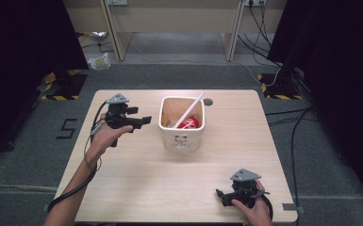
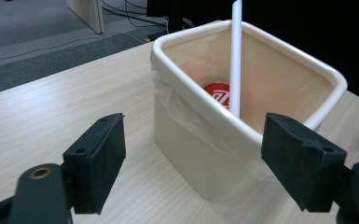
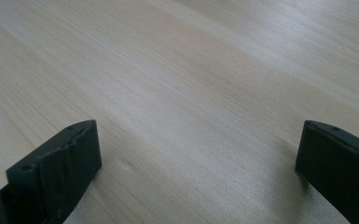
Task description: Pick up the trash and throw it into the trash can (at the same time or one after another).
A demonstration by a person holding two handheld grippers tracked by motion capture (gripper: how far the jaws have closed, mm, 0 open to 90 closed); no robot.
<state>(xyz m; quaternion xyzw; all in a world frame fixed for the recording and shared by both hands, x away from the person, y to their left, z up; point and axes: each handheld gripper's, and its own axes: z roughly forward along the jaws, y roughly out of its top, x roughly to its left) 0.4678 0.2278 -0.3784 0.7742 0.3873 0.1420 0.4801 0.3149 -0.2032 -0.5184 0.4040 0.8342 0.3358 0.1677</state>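
High view, left to right. The left tool (image 1: 144, 120), carried in the person's left hand (image 1: 104, 136), hangs over the left half of the worktop (image 1: 136, 188), toward the far edge, with its black jaws pointing at the bin (image 1: 181, 139). Its jaws stand wide and nothing lies between them; they are just beside the bin's left wall and apart from it.

The bin, a cream container of rounded square plan, stands upright near the middle of the far edge. A pale liner covers its inner walls and folds over the rim. Inside it a white straw (image 1: 188, 110) leans with its upper end above the far right corner of the rim, and a red cup (image 1: 188, 124) lies at the bottom.

The right tool (image 1: 222, 195) sits low near the near right corner of the worktop, held by the right hand (image 1: 254, 209), well apart from the bin.

Left gripper view: the two jaws frame the near corner of the bin (image 2: 205, 154); the straw (image 2: 235, 56) rises past the rim, and the red cup (image 2: 217, 93) shows beside its lower end.

Right gripper view: the jaws stand wide apart over bare worktop (image 3: 191, 93), with nothing between them.
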